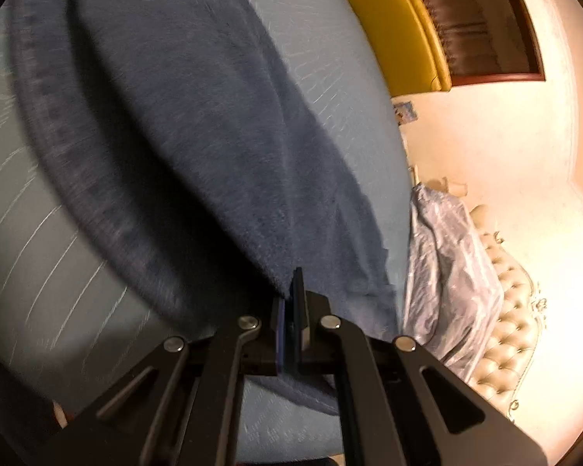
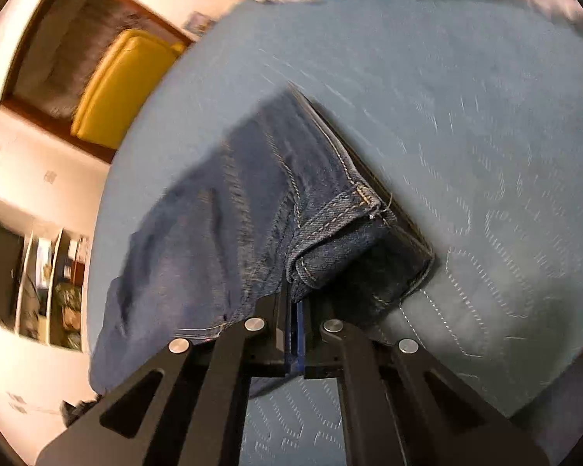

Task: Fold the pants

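Blue denim pants (image 1: pixel 182 124) hang and drape over a light blue quilted bed (image 1: pixel 27 240). My left gripper (image 1: pixel 291 303) is shut on an edge of the pants' fabric, which rises away from the jaws. In the right wrist view the pants (image 2: pixel 221 209) show their stitched waistband and a belt loop. My right gripper (image 2: pixel 293 303) is shut on the waistband end, lifted a little above the bed (image 2: pixel 486 116). Both views are blurred by motion.
A crumpled silvery blanket (image 1: pixel 443 256) lies at the bed's edge by a cream tufted headboard (image 1: pixel 513 310). A yellow chair (image 1: pixel 400 35) stands by a dark doorway. Shelves with clutter (image 2: pixel 50 279) are at the left of the right wrist view.
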